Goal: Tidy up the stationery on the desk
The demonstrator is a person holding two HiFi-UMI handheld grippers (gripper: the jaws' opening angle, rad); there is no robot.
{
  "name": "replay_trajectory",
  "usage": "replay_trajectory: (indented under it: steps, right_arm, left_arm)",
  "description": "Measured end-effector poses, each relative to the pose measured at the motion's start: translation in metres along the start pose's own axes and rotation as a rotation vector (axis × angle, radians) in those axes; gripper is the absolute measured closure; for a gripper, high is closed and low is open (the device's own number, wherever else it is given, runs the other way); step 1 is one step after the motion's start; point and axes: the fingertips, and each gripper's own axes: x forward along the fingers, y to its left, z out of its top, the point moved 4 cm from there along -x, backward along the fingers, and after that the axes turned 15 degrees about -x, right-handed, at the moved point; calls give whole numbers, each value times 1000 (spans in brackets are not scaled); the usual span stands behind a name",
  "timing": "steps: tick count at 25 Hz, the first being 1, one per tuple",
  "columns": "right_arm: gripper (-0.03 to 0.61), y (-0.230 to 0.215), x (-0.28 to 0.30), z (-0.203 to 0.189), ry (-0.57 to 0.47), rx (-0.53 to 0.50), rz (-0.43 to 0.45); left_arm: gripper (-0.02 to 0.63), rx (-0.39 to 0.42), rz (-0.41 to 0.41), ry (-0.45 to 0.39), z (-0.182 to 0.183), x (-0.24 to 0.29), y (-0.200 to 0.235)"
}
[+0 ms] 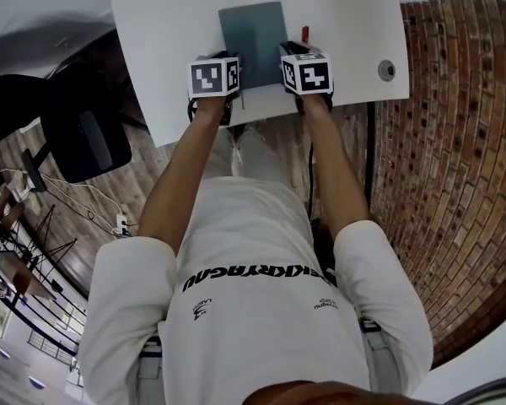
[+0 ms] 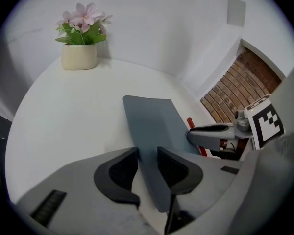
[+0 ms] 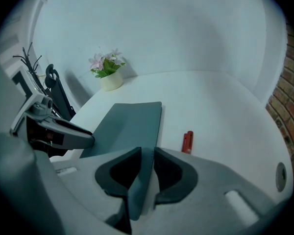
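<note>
A grey notebook [image 1: 251,28] is seen on the white desk [image 1: 169,40], at 12 o'clock from the person, with its near edge toward the desk's front rim. That near edge is gripped at two places. The left claw [image 2: 147,152] is closed on the notebook's left part; the cover fills the wide gap between its dark pads and is met by both. The right claw [image 3: 147,151] is closed more narrowly on the right part – the grey cover and a pale strip of pages are pinched edge-on between its pads. In the left gripper view the near edge appears tilted up off the desk, while the far end rests flat.

A small red pen-like item [image 3: 187,142] is found just beside the notebook, at 3 o'clock from its right edge, not touching it. A cream pot of pink flowers [image 2: 79,56] stands well apart at the desk's far side – about 11 o'clock from the notebook. A round grommet [image 1: 387,70] is set into the desk at 3 o'clock.
</note>
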Motion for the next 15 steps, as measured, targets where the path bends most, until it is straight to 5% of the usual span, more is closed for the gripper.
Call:
replay_trajectory:
  steps: [15]
  right_arm:
    - [503,2,-5,-7,0,4,13]
  left_arm:
    - [489,-44,3,-20,-11,-2,-2]
